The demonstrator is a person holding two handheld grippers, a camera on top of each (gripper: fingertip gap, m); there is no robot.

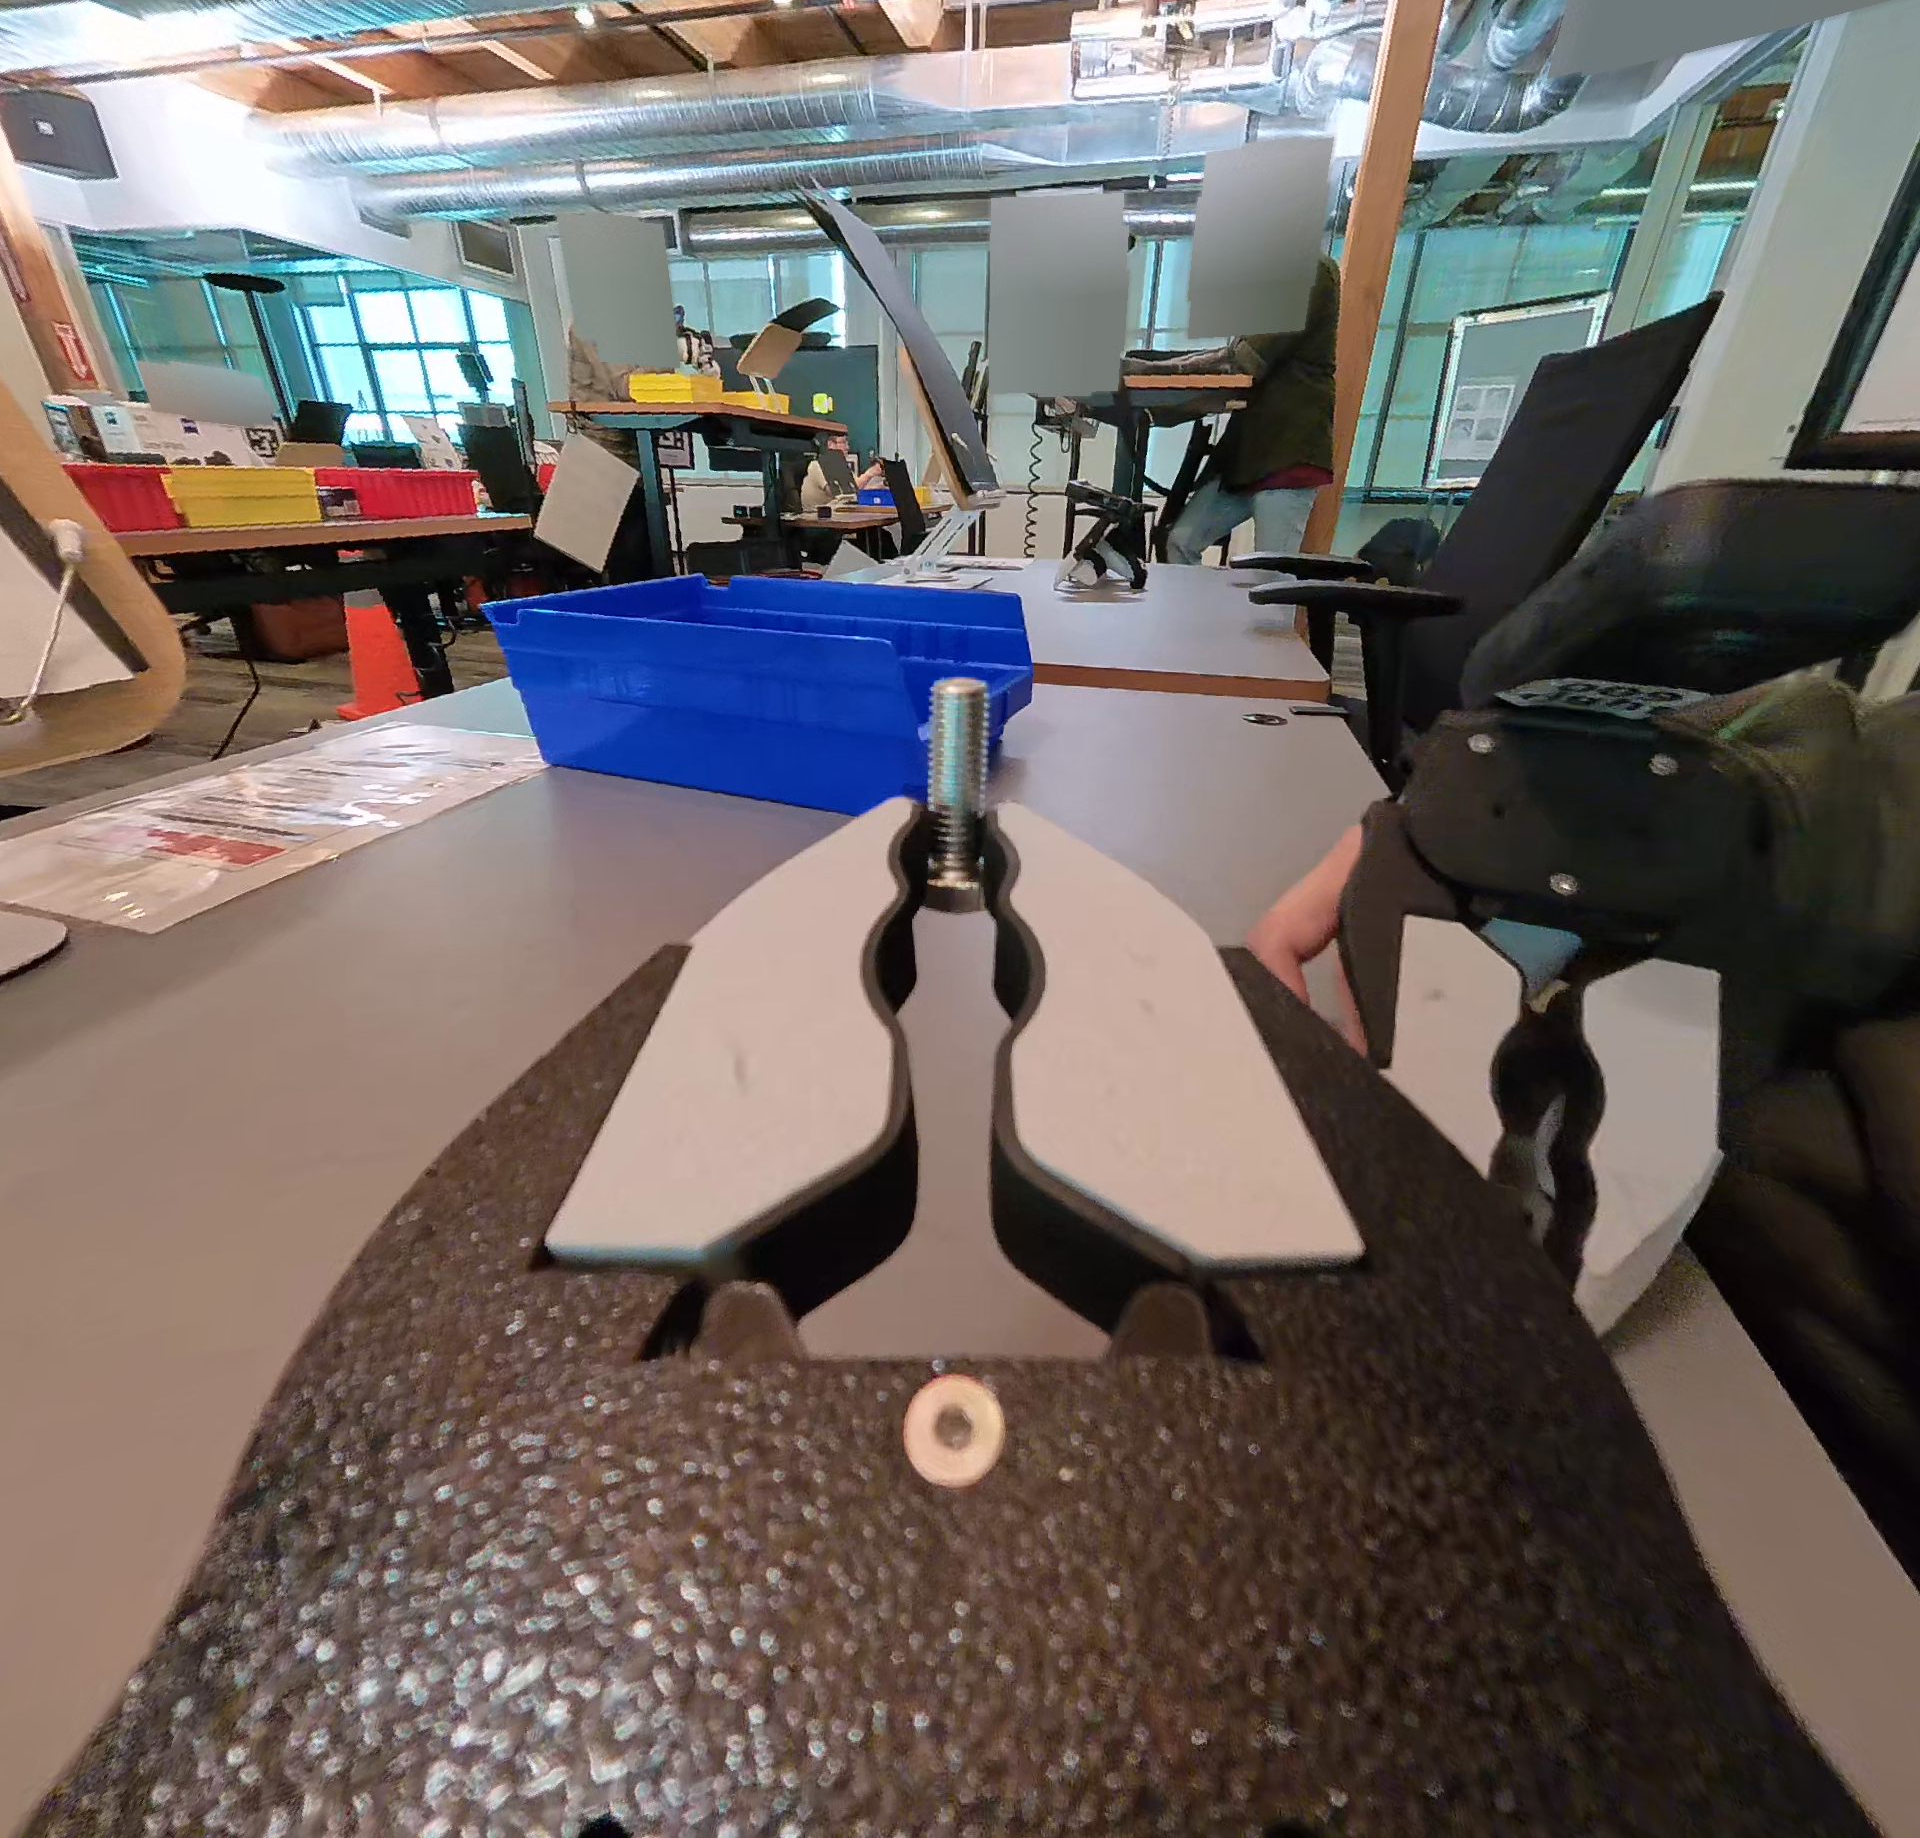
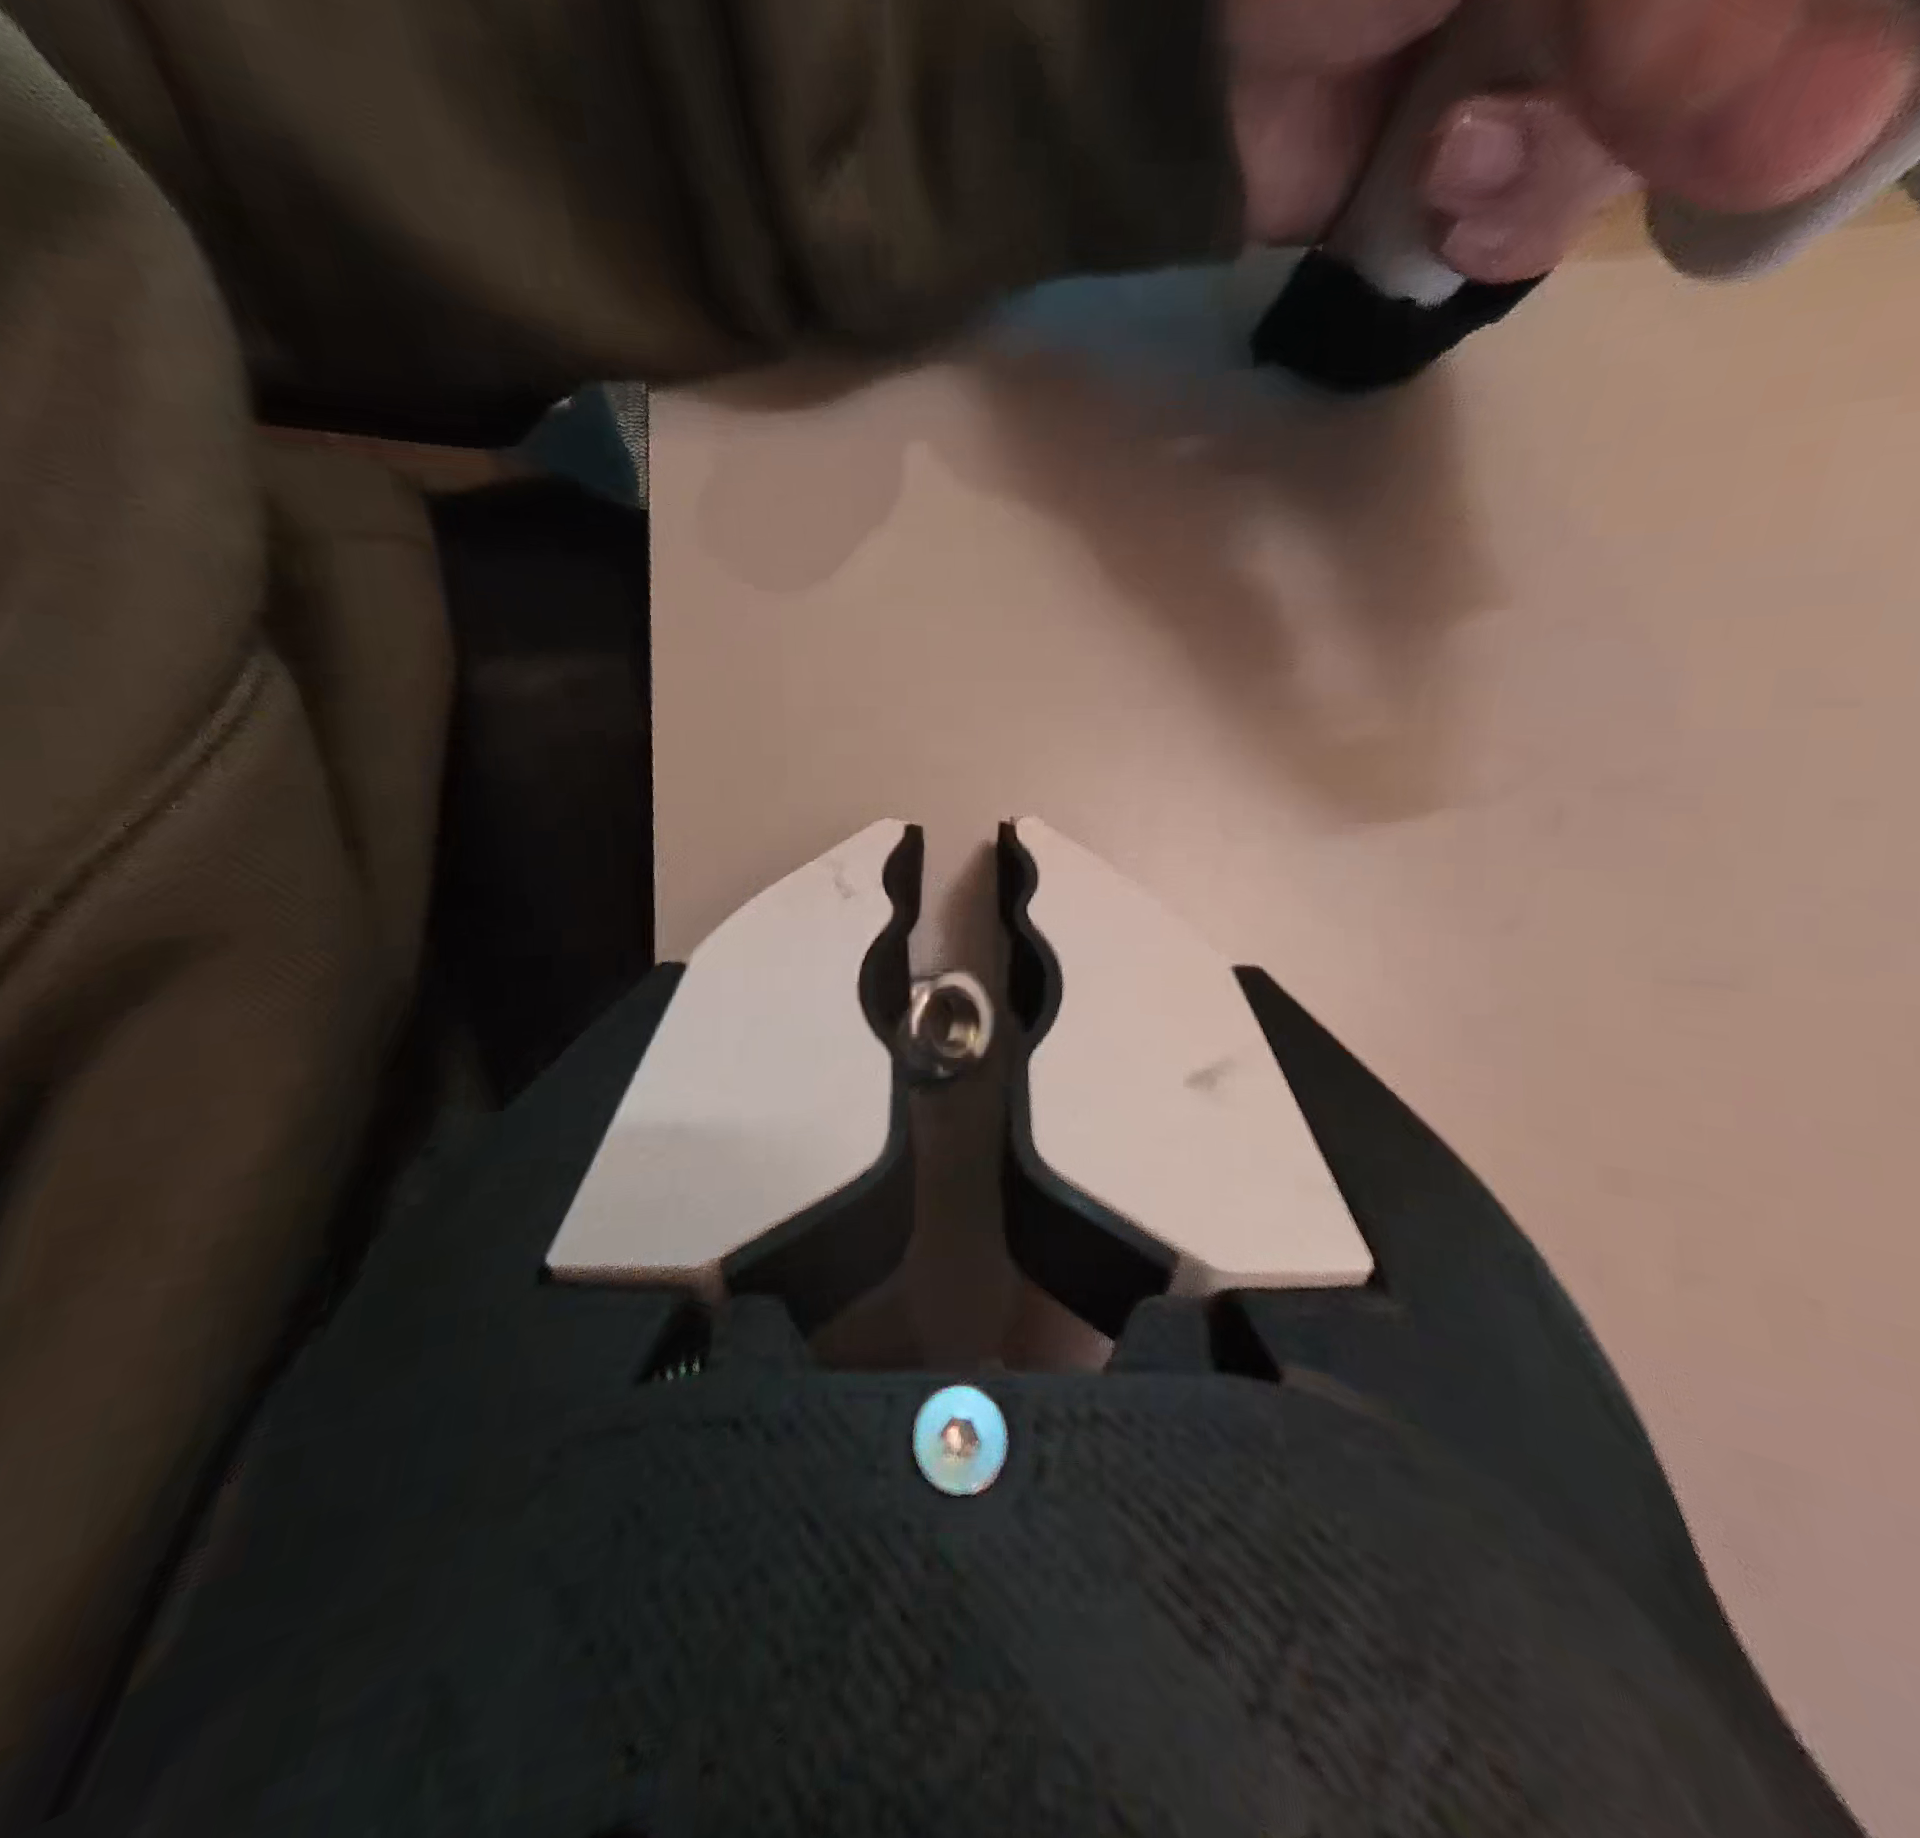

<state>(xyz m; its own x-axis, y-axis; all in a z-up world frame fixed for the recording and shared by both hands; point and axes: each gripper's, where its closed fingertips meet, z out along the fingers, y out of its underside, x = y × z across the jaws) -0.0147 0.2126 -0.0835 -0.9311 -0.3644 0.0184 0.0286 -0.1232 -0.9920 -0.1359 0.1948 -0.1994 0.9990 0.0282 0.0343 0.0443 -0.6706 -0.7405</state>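
My left gripper [image 1: 954,814] is shut on a silver bolt [image 1: 958,744]. It pinches the bolt near the head in the notch at the fingertips, and the threaded shaft stands upright above the grey table [image 1: 312,1009]. My right gripper [image 2: 961,838] is shut on a small silver nut [image 2: 943,1025], held in the rounded notch behind the fingertips with its hole facing the camera. It points down at the table [image 2: 1351,957] close to the table's edge. The right gripper also shows in the left wrist view [image 1: 1548,1165], to the right of the bolt and pointing down.
A blue plastic bin [image 1: 727,687] stands on the table just behind the bolt. A laminated sheet [image 1: 260,812] lies at the left. A black office chair [image 1: 1507,541] is at the right. A hand [image 2: 1558,74] and an olive sleeve [image 2: 623,126] are above the right gripper. The gap from one gripper's tips to the other's is roughly 15 cm.
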